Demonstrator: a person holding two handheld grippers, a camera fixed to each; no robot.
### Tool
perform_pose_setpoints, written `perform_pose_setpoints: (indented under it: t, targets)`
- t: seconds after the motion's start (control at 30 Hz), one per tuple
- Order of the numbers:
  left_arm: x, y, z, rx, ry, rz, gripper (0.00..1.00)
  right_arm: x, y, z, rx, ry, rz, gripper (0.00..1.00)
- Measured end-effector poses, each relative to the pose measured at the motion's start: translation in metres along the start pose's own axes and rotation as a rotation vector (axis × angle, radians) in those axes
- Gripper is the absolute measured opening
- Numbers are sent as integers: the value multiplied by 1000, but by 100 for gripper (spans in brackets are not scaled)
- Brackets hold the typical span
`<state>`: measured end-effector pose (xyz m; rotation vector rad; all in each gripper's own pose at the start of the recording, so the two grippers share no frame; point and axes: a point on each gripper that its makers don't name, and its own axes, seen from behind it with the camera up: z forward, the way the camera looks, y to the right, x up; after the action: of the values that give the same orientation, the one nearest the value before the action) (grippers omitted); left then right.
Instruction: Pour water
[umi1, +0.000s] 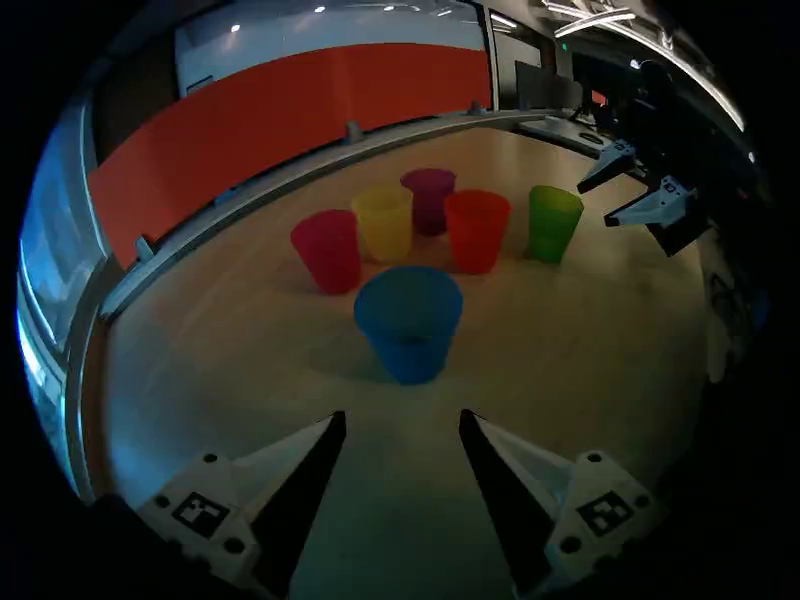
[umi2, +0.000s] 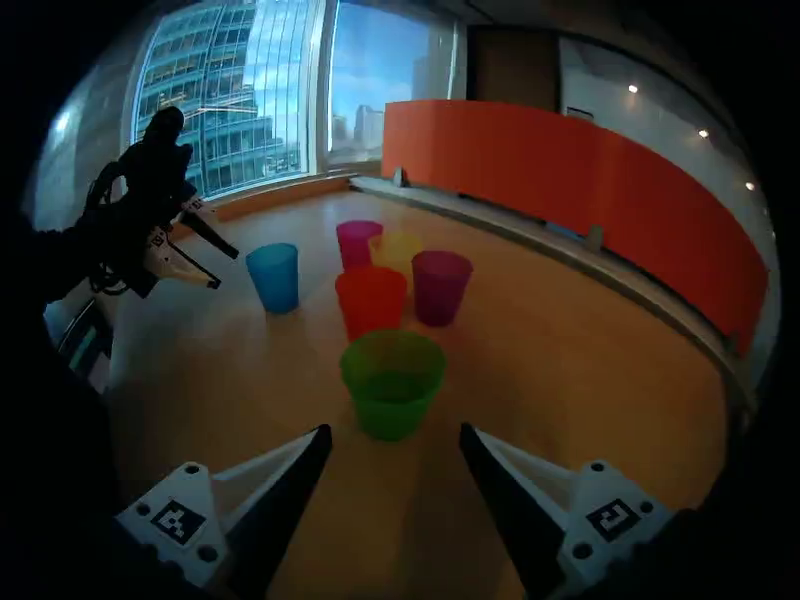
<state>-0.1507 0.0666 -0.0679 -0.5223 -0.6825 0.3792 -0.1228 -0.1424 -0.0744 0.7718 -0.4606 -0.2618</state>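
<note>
Several coloured plastic cups stand upright on a wooden table (umi1: 600, 340). In the left gripper view a blue cup (umi1: 409, 322) is nearest, just ahead of my open left gripper (umi1: 402, 428); behind it stand pink (umi1: 328, 250), yellow (umi1: 384, 222), purple (umi1: 429, 199), red (umi1: 476, 230) and green (umi1: 553, 222) cups. My right gripper (umi1: 625, 195) shows far right, open. In the right gripper view a green cup (umi2: 392, 383) sits just ahead of my open right gripper (umi2: 395, 440), with red (umi2: 371, 301), purple (umi2: 441, 286), pink (umi2: 358, 243), yellow (umi2: 400, 247) and blue (umi2: 274, 277) cups beyond. My left gripper (umi2: 215, 265) shows beside the blue cup.
An orange partition (umi1: 290, 105) (umi2: 580, 190) runs along the table's far edge on a grey rail (umi1: 300, 185). Large windows (umi2: 240, 95) lie beyond the table. Bare tabletop (umi2: 560, 370) surrounds the cluster of cups.
</note>
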Motion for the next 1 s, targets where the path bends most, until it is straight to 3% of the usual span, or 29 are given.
perform_pose_setpoints:
  t: [0.3,0.67,1.0]
  targets:
    - [9,-3,-14,44,58,-29,84,7,1,-13,-38,49,28,99]
    - [21,-13,-23,88,151,-120,84,23,10,-28,-104,129,97,99]
    - [34,-31,-37,156,249,-191,84,42,18,-40,-168,211,124,99]
